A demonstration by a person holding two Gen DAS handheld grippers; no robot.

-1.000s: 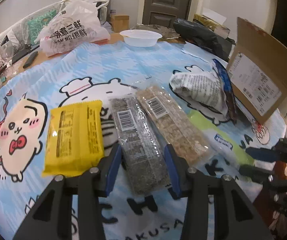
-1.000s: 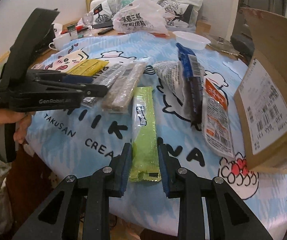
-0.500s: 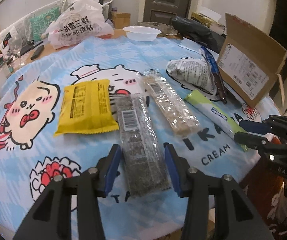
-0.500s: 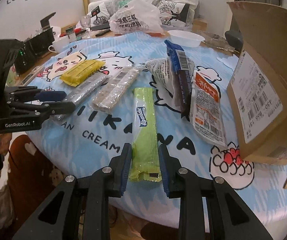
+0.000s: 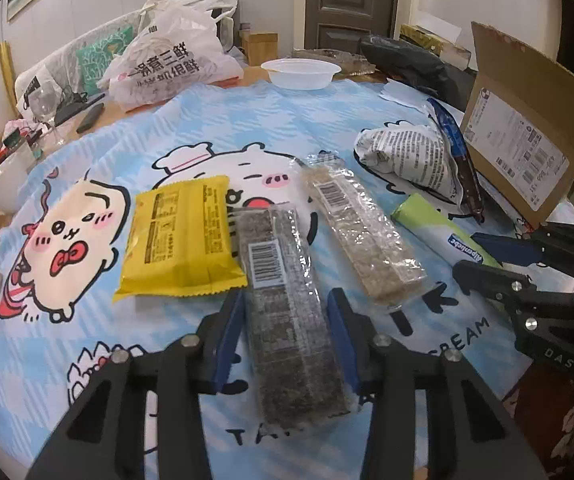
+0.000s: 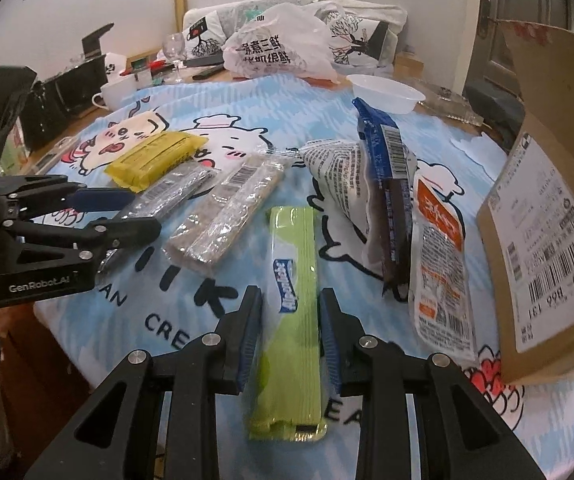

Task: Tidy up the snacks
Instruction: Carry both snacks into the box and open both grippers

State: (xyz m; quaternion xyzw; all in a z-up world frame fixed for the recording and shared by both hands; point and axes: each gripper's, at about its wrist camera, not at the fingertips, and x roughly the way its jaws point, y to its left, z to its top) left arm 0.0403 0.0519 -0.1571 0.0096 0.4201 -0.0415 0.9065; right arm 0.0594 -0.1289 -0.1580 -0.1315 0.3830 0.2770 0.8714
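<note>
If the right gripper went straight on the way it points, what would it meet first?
The right gripper already straddles the green candy pack; going on, it would probably meet that pack, then the tablecloth beneath.

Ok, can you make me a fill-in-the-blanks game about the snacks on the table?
1. The left gripper has the ____ seed bar between its fingers.
2. The right gripper straddles the ____ packet.
3. The yellow packet lies on a cartoon ____.
4. The white bowl looks ____.

Missing words: dark; green; tablecloth; empty
</note>
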